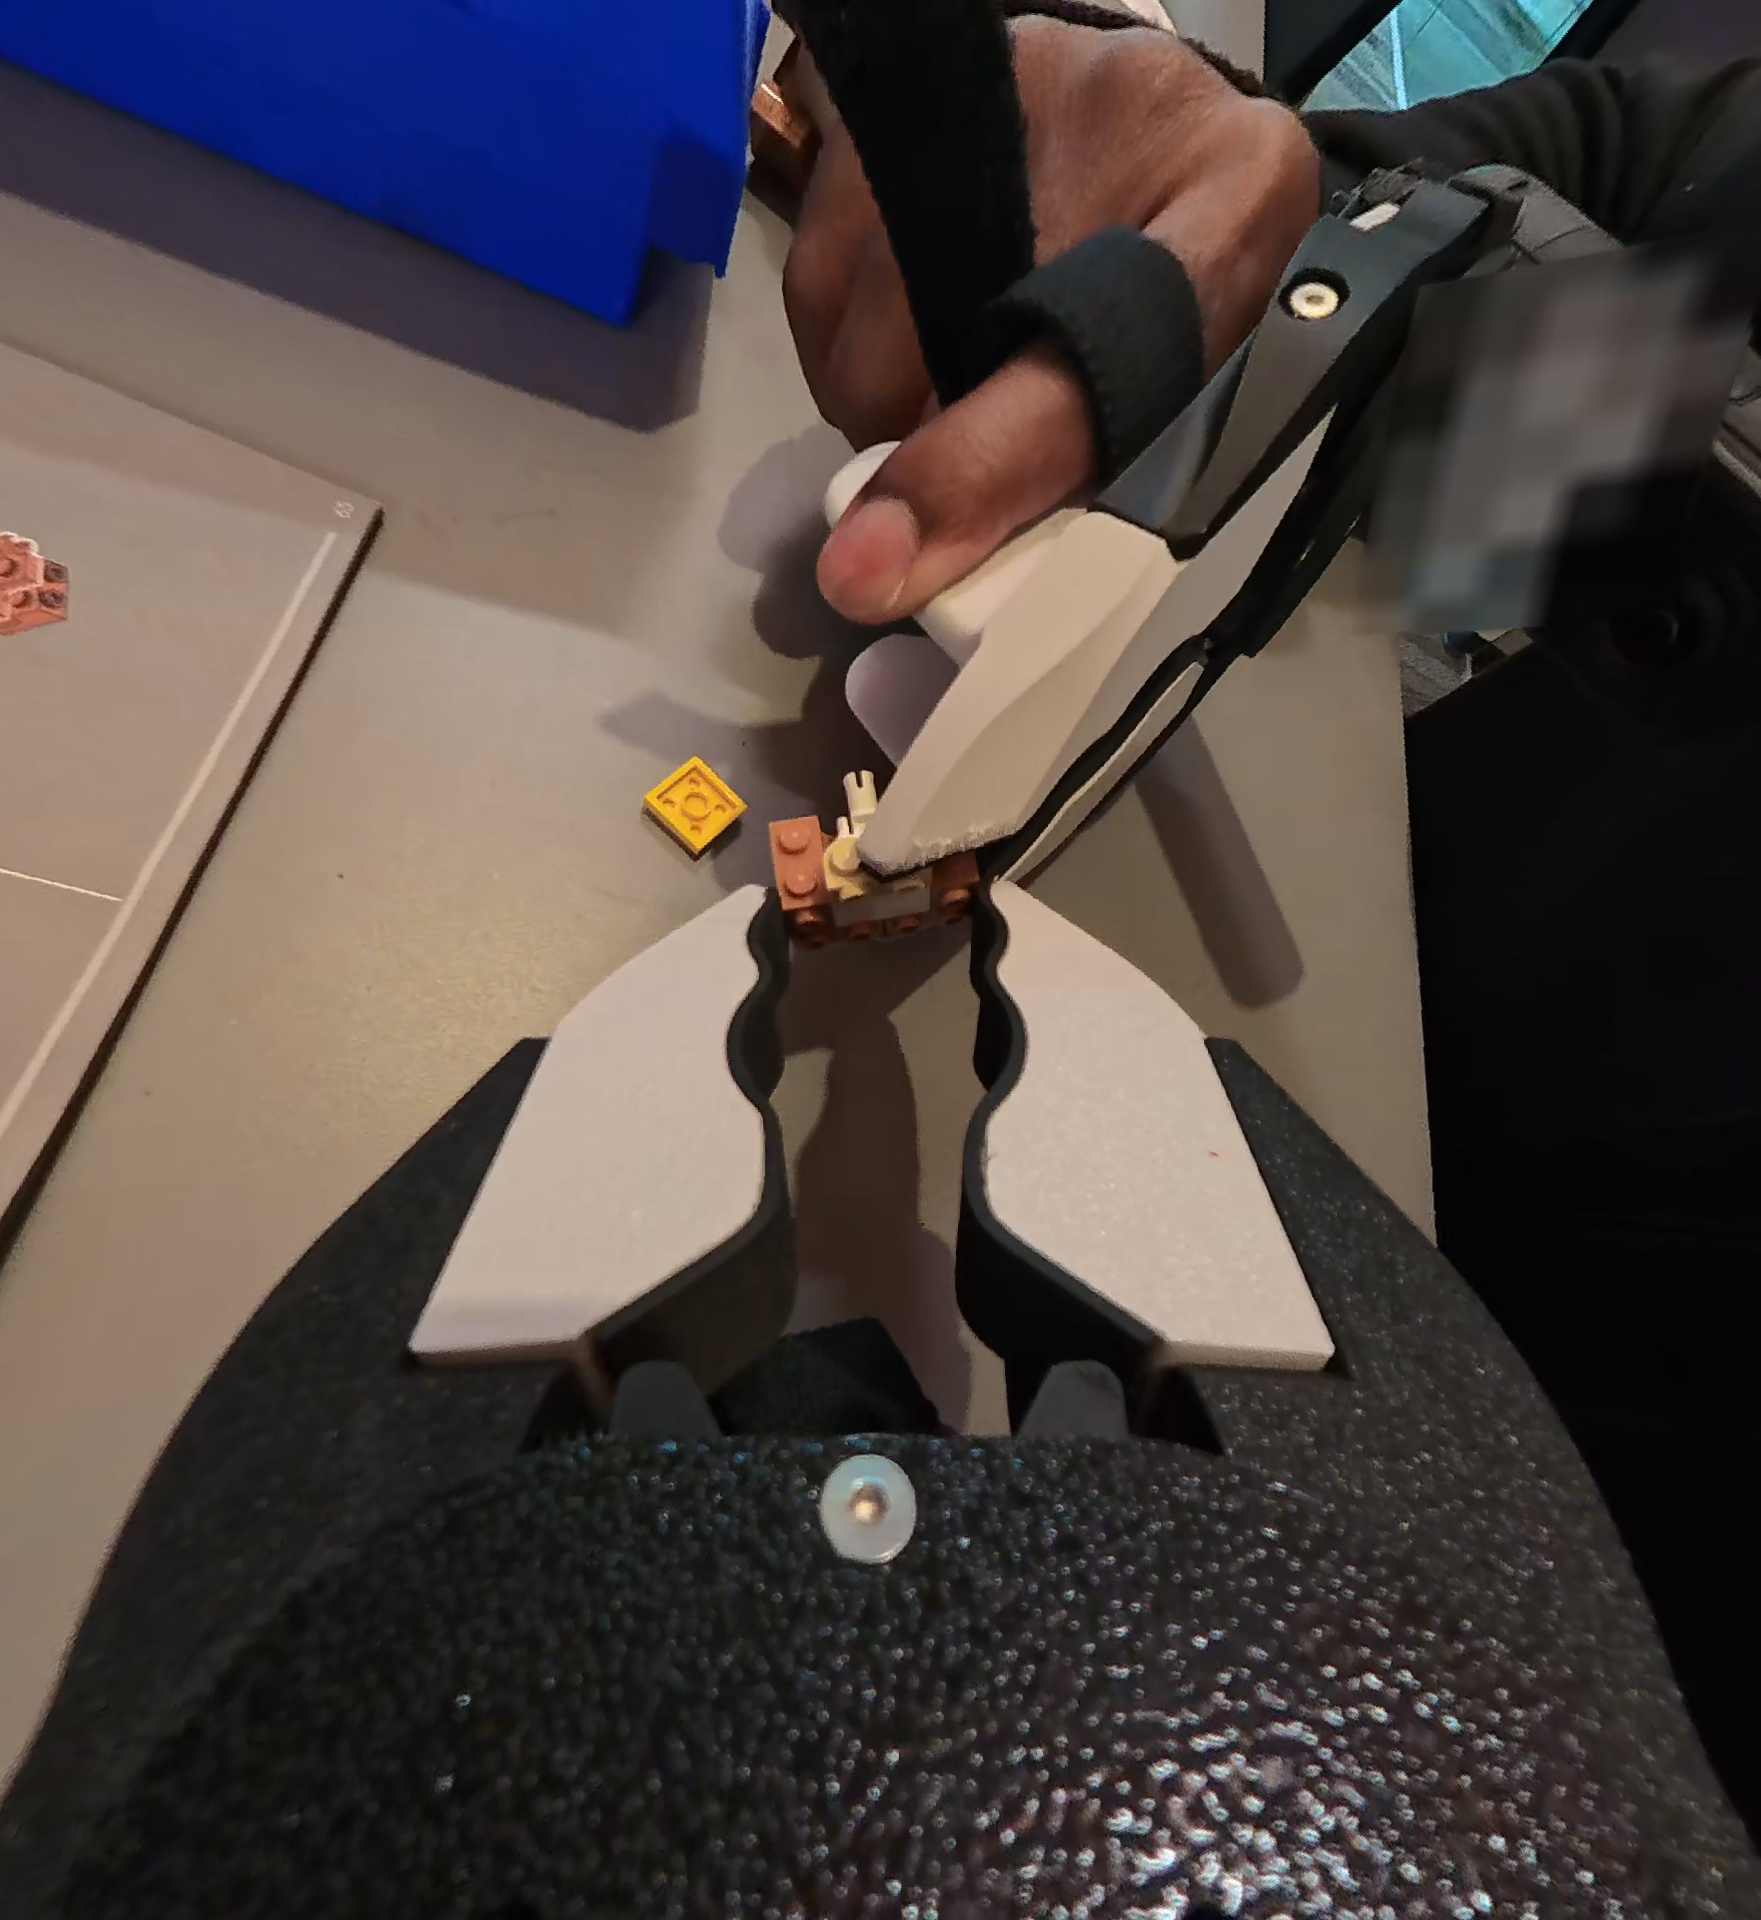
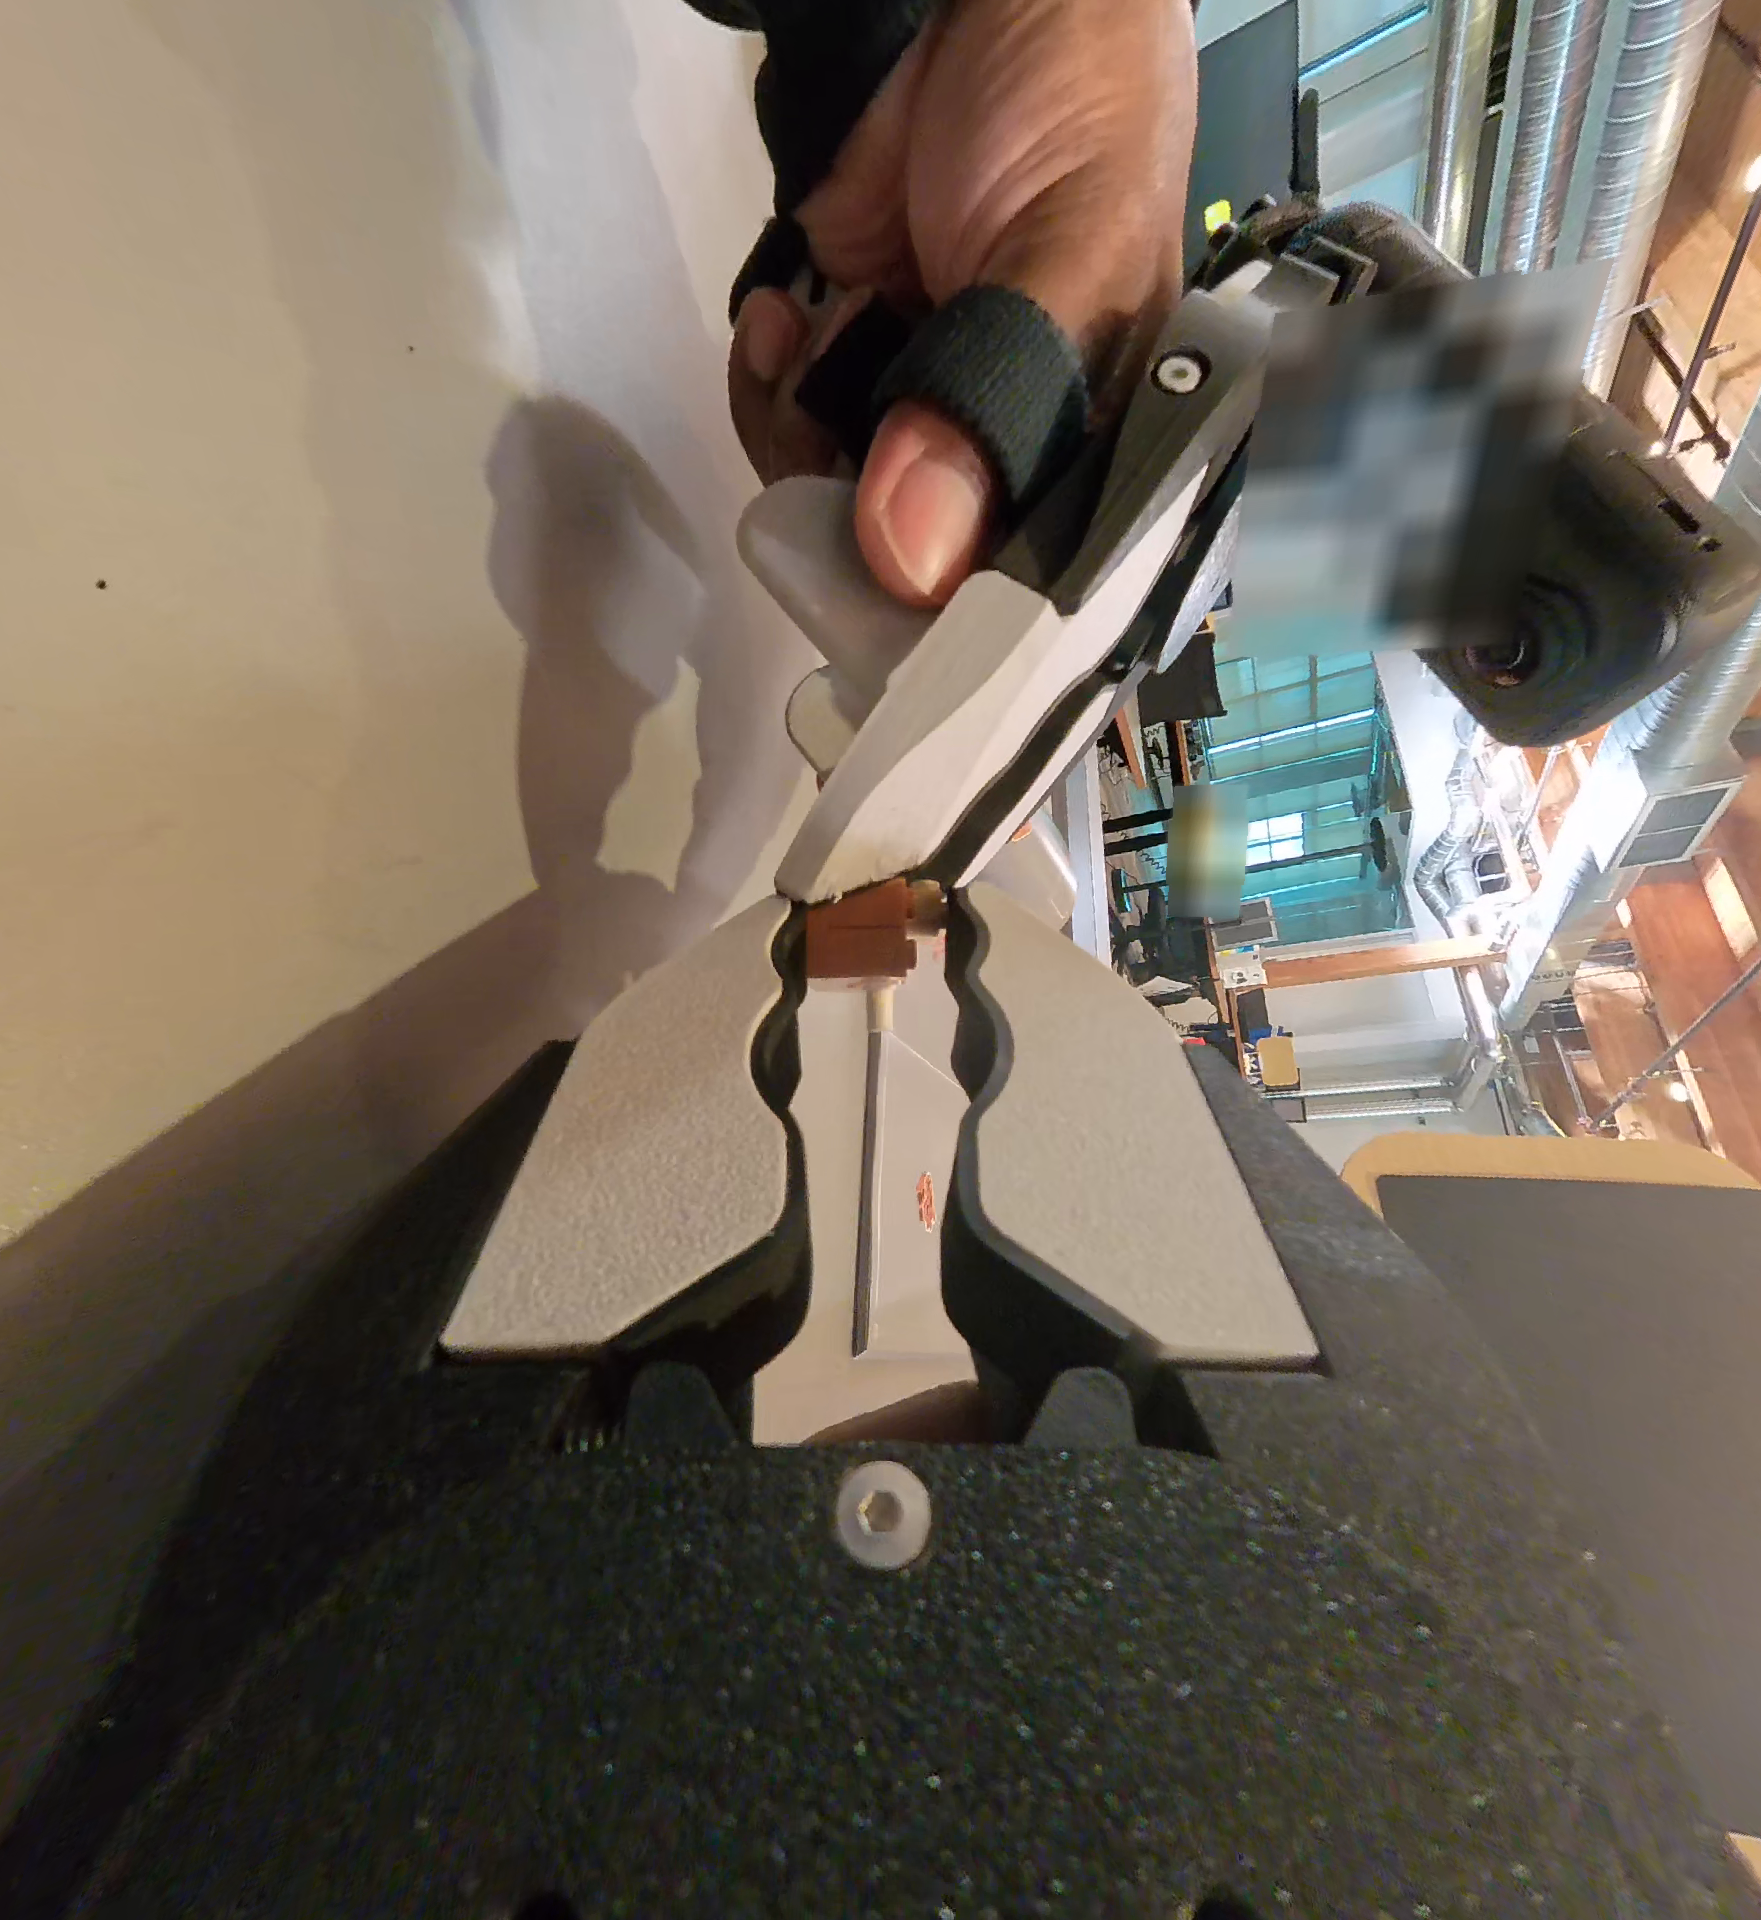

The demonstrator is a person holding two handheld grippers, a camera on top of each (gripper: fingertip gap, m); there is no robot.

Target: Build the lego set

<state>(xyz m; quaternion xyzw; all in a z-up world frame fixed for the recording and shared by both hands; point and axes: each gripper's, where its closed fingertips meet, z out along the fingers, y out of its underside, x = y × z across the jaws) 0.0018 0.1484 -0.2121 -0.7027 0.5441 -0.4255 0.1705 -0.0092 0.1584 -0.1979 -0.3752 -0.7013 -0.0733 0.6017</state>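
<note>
A small brown brick assembly (image 1: pixel 881 904) with a tan pin piece (image 1: pixel 845 857) on top sits low over the grey table (image 1: pixel 440 883). My left gripper (image 1: pixel 881 914) is shut on it, one pad against each side. My right gripper (image 1: pixel 933 852) comes down from the upper right, and its tips cover the top of the assembly beside the tan piece. In the right wrist view the right gripper (image 2: pixel 871 930) has the same brown assembly (image 2: pixel 860 935) between its pads: one pad is on the brown side, the other on the tan piece (image 2: pixel 933 904). The left gripper's fingers (image 2: pixel 917 790) reach in from above.
A yellow square tile (image 1: pixel 694 805) lies on the table just left of the assembly. A grey board (image 1: pixel 128 779) with a printed brick picture lies at the left. A blue bin (image 1: pixel 388 135) stands at the back. The table ends at a dark drop (image 1: pixel 1582 1039) on the right. My two grippers' fingertips are within a few centimetres of each other. My left gripper's tips are some 4 cm from the yellow square tile (image 1: pixel 694 805).
</note>
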